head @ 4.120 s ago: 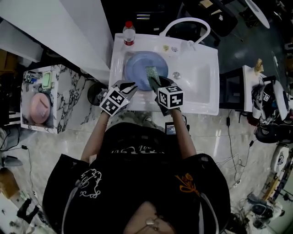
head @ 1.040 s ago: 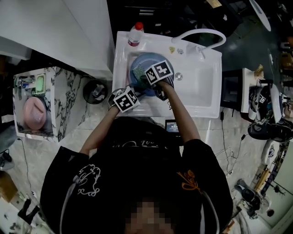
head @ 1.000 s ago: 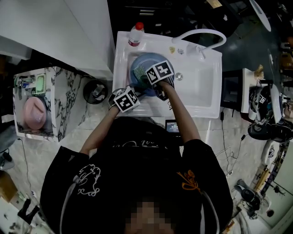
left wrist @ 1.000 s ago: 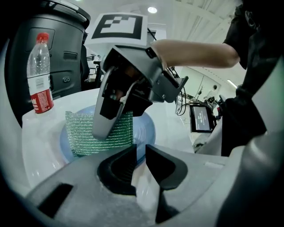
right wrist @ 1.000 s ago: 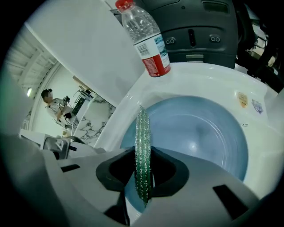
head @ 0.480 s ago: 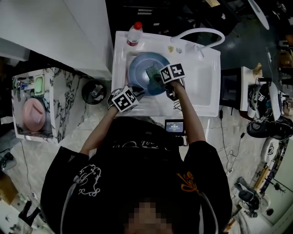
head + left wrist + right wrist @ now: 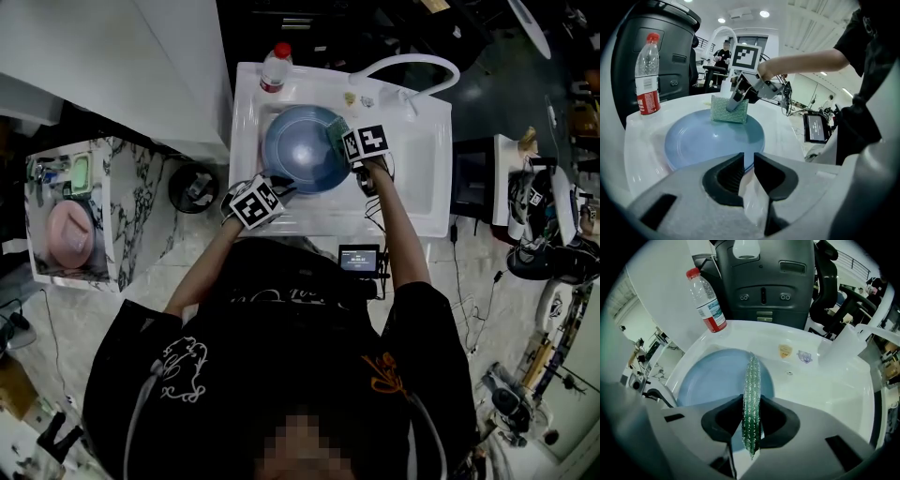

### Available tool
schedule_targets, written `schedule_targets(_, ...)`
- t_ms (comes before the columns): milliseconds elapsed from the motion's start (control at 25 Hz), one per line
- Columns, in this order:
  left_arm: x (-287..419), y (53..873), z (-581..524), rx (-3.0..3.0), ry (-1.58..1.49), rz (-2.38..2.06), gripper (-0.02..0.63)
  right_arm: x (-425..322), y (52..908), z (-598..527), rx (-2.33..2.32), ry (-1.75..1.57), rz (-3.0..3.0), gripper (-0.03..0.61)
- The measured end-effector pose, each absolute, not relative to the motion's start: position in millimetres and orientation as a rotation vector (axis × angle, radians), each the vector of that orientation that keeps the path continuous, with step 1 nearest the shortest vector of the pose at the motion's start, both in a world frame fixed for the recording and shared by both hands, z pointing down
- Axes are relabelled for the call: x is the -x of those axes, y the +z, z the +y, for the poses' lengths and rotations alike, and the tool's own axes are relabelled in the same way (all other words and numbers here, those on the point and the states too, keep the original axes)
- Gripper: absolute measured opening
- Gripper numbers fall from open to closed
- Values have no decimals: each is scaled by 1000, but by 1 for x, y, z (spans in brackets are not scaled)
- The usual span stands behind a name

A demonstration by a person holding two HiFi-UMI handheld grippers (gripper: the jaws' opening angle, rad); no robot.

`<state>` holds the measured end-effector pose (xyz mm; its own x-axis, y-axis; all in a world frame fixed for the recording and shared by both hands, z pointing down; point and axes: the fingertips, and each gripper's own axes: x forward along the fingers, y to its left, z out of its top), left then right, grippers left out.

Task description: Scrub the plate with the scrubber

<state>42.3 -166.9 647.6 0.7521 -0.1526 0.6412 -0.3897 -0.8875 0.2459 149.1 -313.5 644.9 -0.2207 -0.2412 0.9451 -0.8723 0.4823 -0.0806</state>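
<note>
A round blue plate (image 7: pixel 302 150) lies in the left part of the white sink (image 7: pixel 422 178). My left gripper (image 7: pixel 279 188) is at the plate's near rim, and in the left gripper view its jaws are shut on the plate's (image 7: pixel 712 138) edge. My right gripper (image 7: pixel 341 143) is over the plate's right edge, shut on a green mesh scrubber (image 7: pixel 335 141). In the left gripper view the scrubber (image 7: pixel 729 111) stands on edge on the far side of the plate. In the right gripper view the scrubber (image 7: pixel 751 404) sits upright between the jaws, above the plate (image 7: pixel 715 378).
A clear bottle with a red cap (image 7: pixel 274 66) stands at the sink's back left corner. The white faucet (image 7: pixel 410 64) arches over the back right. A small screen (image 7: pixel 358 258) sits below the sink's front edge. A marble cabinet (image 7: pixel 131 206) and black bin (image 7: pixel 190 187) are at the left.
My right gripper has carried the scrubber from the plate's left-middle across to its right edge. The left gripper has stayed on the near rim.
</note>
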Motion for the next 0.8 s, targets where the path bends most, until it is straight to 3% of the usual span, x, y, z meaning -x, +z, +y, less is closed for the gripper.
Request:
schedule_targets(360, -37, 637, -170, -2542, 872, -470, 58, -150, 630, -317, -1081, 811, -1808, 91)
schedule_targets(560, 4, 606, -203, -2484, 660, -692, 58, -106, 618, -299, -1090, 983, -1952, 91)
schedule_targets(800, 52, 596, -223, -2433, 626, -894, 58, -54, 627, -296, -1099, 1104, -1998, 89)
